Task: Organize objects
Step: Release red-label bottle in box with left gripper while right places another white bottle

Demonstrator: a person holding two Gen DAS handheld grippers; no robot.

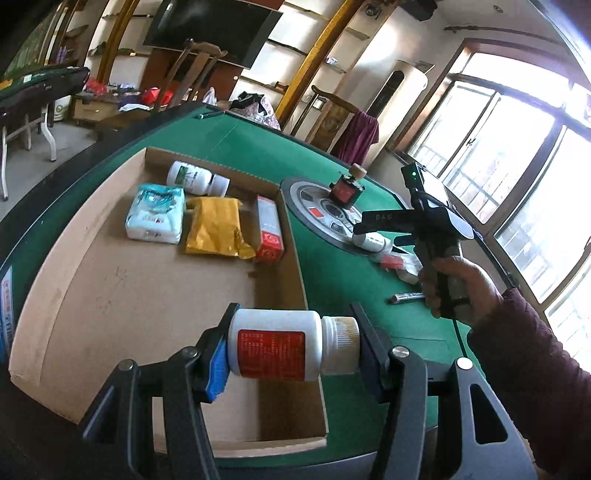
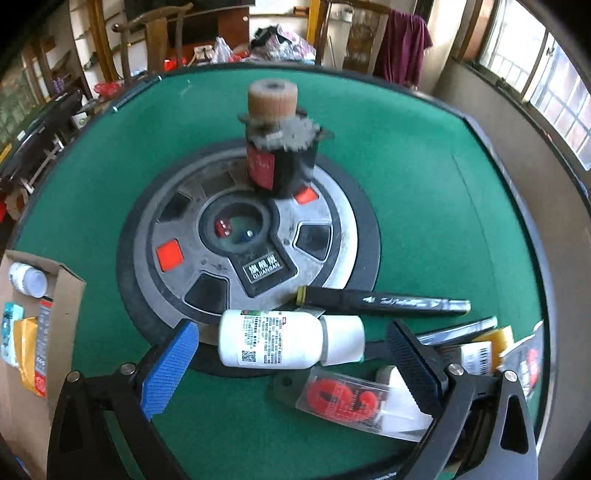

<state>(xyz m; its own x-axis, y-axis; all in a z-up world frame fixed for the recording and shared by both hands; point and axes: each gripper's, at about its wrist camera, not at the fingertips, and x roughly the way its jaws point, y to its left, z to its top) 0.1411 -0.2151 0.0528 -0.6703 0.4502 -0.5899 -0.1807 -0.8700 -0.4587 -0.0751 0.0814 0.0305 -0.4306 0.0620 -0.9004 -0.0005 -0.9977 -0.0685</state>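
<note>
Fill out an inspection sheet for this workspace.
Surface: green felt table with a round centre console.
Job's things: cardboard tray holds a white bottle, tissue pack, gold pouch and red-white box.
Clutter: black marker, red-printed clear packet, motor part upright on the console.
Grippers: left gripper shut on red-label bottle over the tray's edge; right gripper open around white bottle with QR label.
Cables: nothing seen.
Surroundings: chairs, windows, wall screen.
</note>
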